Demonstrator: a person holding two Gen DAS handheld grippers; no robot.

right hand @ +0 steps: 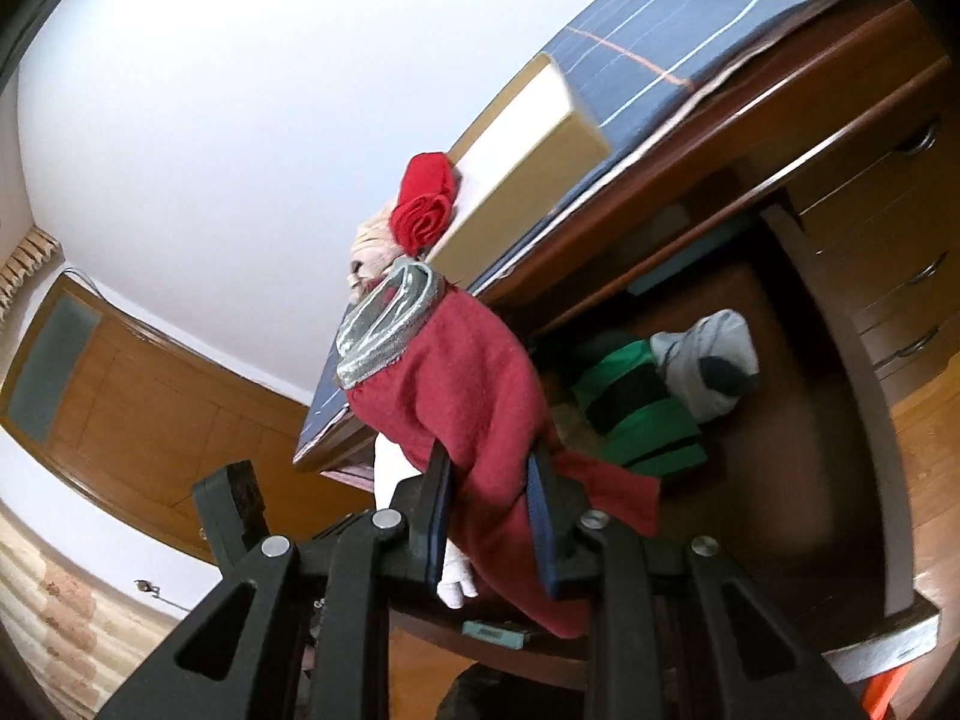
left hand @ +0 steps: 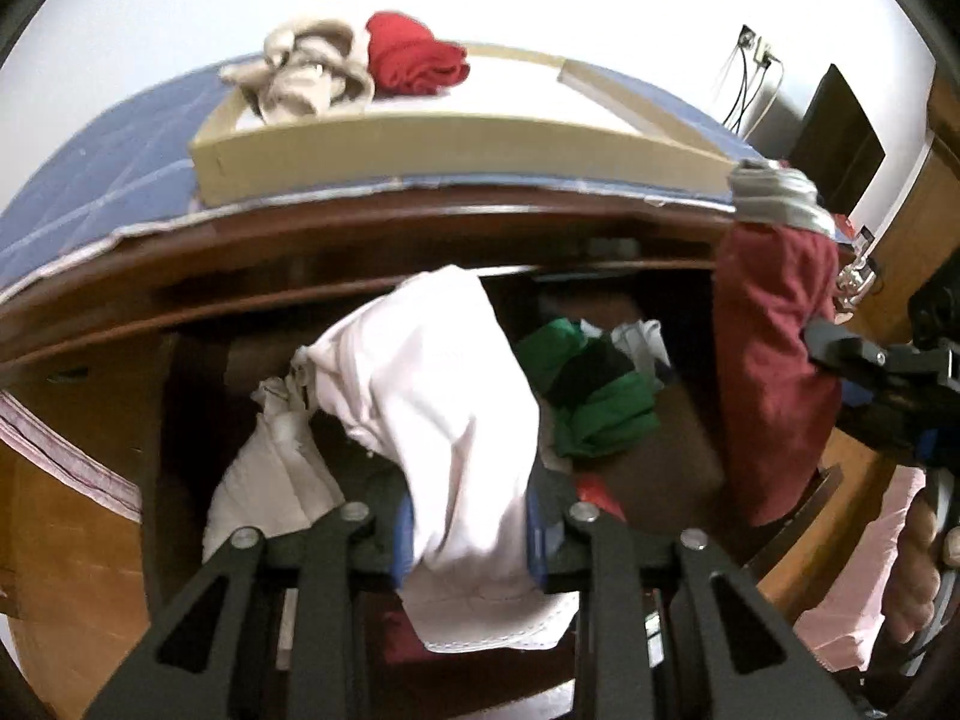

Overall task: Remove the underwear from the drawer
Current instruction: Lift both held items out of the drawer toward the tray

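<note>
Left wrist: left tongs (left hand: 471, 531) clamped on white underwear (left hand: 432, 396) above the open drawer (left hand: 198, 396). Right wrist: right tongs (right hand: 489, 519) clamped on dark red underwear (right hand: 474, 396), silver waistband up.

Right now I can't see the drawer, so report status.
Left gripper shut on white underwear. Right gripper shut on red underwear. Green striped garment still in drawer. Nothing blocking.

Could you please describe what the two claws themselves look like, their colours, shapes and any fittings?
Both are matte black. The left claw has angular struts with triangular cut-outs, round silver bolt heads and blue pads lining the fingers. The right claw has the same black frame, silver bolts and dark blue pads. No cables or markings are visible.
</note>
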